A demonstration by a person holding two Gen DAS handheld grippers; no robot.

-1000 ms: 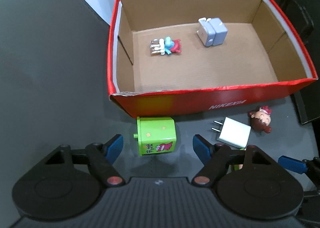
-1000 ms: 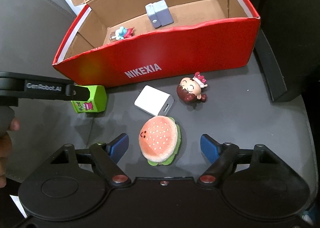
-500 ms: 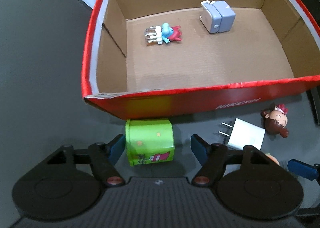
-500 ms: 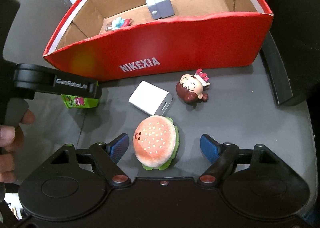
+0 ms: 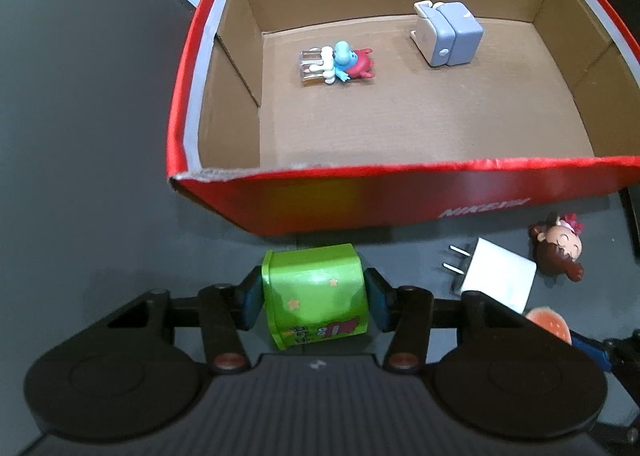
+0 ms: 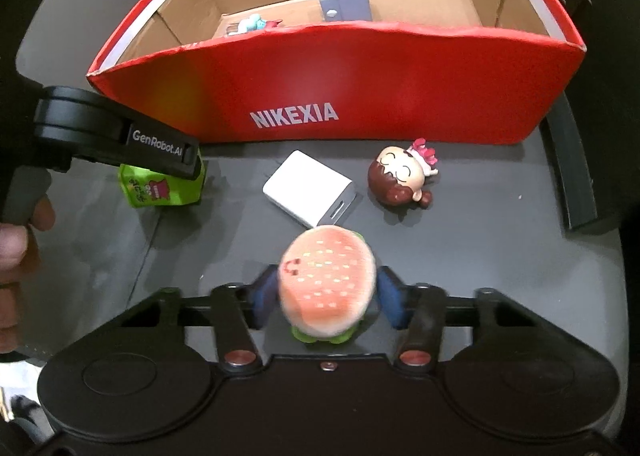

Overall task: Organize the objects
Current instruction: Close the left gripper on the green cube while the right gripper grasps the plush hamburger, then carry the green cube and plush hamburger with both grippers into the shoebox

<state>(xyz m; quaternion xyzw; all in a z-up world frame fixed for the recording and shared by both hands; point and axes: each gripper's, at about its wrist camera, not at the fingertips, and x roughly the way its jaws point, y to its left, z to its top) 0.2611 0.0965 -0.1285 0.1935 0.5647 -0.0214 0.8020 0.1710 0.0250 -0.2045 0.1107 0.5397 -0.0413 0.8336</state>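
Both tools clamped: L tool (image 5: 313, 298) on green cube (image 5: 314, 296), R tool (image 6: 326, 298) on burger plush (image 6: 328, 282), near box wall (image 6: 320, 84).

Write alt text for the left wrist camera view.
The left claw grips a green toy box in front of an open red shoebox holding a blue figurine and a grey charger.

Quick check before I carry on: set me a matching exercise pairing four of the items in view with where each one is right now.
Items:
1. green box
2. burger plush
3. blue-grey charger
4. white charger

Places:
A. on the table beside the doll
B. inside the red box
C. between the left hand-held gripper's fingers
D. between the right hand-held gripper's fingers

Pairs: 1-C, 2-D, 3-B, 4-A
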